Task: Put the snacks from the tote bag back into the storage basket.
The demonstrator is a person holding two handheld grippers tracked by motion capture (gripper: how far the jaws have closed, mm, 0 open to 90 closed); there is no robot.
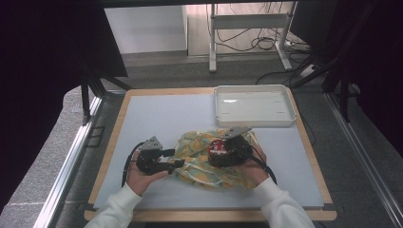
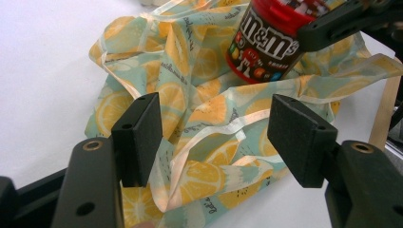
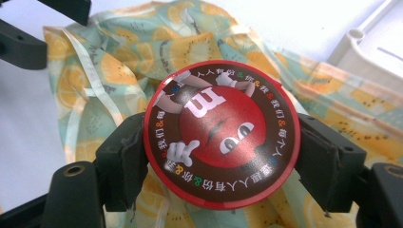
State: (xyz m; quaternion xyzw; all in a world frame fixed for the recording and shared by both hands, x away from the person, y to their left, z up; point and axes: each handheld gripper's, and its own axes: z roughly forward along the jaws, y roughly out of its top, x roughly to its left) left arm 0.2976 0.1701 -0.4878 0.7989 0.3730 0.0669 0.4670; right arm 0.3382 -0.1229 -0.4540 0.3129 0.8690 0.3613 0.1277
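Right tongs [image 3: 221, 156] clamped on the M&M's tub [image 3: 222, 135]: both pads press on the rim of its red lid, one each side, lid face toward the right gripper camera. In the high view the tub [image 1: 219, 148] sits over the middle of the lemon-print cloth bag [image 1: 204, 161], at the near centre of the bench [image 1: 157, 114]. Left gripper view shows the tub [image 2: 263, 45] tilted, its base down in the bag's folds.

Left tongs [image 2: 216, 137] stand wide, nothing gripped. Bag fabric [image 2: 190, 118] and a pale ribbon strap lie in the gap between the pads; cannot tell if either pad touches the cloth. The tub is beyond the left tongs' tips, apart from them.

White tray [image 1: 254, 107] at the far right of the bench, well apart from the bag.
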